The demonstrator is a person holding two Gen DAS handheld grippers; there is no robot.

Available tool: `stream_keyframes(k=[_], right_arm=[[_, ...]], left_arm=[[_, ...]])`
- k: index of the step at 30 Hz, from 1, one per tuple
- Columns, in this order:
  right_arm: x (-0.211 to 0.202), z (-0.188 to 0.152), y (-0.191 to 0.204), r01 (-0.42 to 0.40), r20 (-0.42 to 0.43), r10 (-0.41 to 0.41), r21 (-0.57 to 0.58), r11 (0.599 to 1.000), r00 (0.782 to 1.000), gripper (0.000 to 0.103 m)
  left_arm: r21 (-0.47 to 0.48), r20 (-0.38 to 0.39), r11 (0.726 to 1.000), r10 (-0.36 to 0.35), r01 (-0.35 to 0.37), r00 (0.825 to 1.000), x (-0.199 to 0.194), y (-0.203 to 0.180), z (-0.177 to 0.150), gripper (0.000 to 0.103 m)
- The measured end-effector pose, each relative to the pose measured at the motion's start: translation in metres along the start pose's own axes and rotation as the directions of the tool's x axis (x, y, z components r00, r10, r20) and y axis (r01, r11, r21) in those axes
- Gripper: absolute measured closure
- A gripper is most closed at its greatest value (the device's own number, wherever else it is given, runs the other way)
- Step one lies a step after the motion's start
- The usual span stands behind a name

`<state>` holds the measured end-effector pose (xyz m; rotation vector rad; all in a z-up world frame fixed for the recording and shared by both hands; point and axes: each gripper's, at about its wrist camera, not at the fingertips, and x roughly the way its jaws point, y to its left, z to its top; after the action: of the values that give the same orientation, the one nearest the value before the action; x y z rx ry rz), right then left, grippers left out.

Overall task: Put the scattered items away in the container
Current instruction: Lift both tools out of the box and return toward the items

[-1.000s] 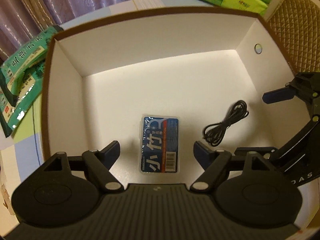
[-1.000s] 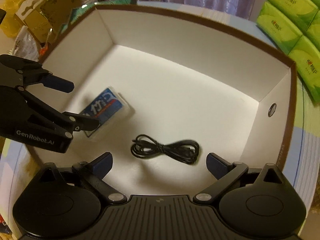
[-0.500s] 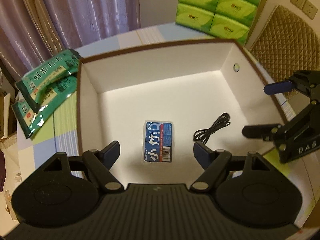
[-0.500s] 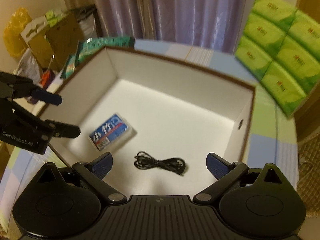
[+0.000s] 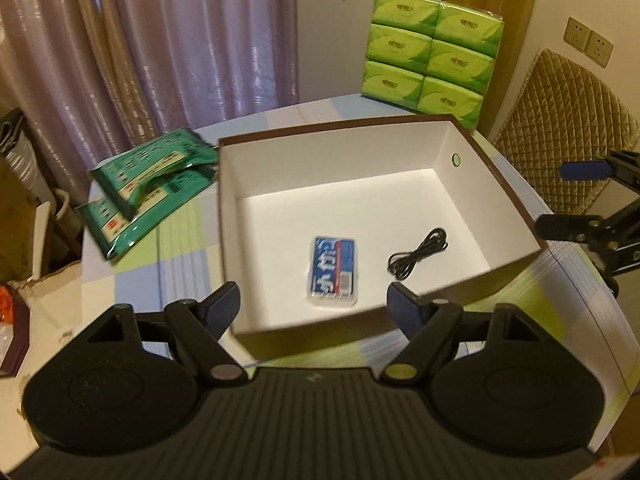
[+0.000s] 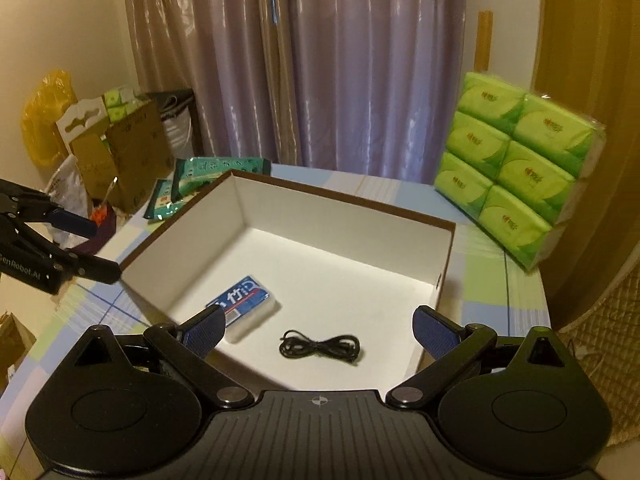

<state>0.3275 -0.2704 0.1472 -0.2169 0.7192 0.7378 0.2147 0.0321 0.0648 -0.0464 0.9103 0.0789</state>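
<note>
A white box with a brown rim (image 5: 500,184) (image 6: 344,200) stands on the checked table. On its floor lie a blue-labelled clear case (image 5: 333,270) (image 6: 244,304) and a coiled black cable (image 5: 418,254) (image 6: 320,346). My left gripper (image 5: 314,306) hangs open above the box's near edge, nothing between its fingers; it also shows as my left gripper (image 6: 100,246) at the left of the right wrist view. My right gripper (image 6: 318,328) is open and empty over the near wall; the left wrist view shows the right gripper (image 5: 560,200) off the box's right side.
Two green packets (image 5: 152,184) (image 6: 200,178) lie on the table left of the box. A stack of green tissue packs (image 5: 430,58) (image 6: 516,168) stands behind it. A quilted chair back (image 5: 568,128), purple curtains and cardboard clutter (image 6: 120,152) surround the table.
Both grippers have pulled up and back out of the box, staying open. The box now looks smaller, and the case and cable remain on its floor.
</note>
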Motion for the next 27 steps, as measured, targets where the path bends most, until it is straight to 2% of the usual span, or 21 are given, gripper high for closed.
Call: stream_keyframes(k=[6, 12, 18, 27], right_arm=[[-0.023, -0.036, 0.012, 0.008, 0.023, -0.007, -0.036, 0.999, 1.000, 0.005], [-0.030, -0.076, 0.028, 0.047, -0.027, -0.049, -0.083, 0.995, 0.998, 0.005], [-0.029, -0.109, 0.039, 0.027, -0.111, -0.024, 0.027, 0.999, 0.993, 0.005], [-0.014, -0.143, 0.054, 0.041, -0.248, 0.002, 0.169, 0.985, 0.969, 0.005]], left_arm=[[-0.016, 0.007, 0.999, 0.035, -0.035, 0.999, -0.022, 0.004, -0.042, 0.025], [-0.097, -0.028, 0.994, 0.051, -0.054, 0.998, -0.023, 0.007, -0.089, 0.024], [-0.182, -0.081, 0.983, 0.004, -0.019, 0.997, -0.016, 0.006, -0.123, 0.024], [-0.173, -0.127, 0.985, -0.012, -0.010, 0.992, -0.001, -0.004, -0.145, 0.024]])
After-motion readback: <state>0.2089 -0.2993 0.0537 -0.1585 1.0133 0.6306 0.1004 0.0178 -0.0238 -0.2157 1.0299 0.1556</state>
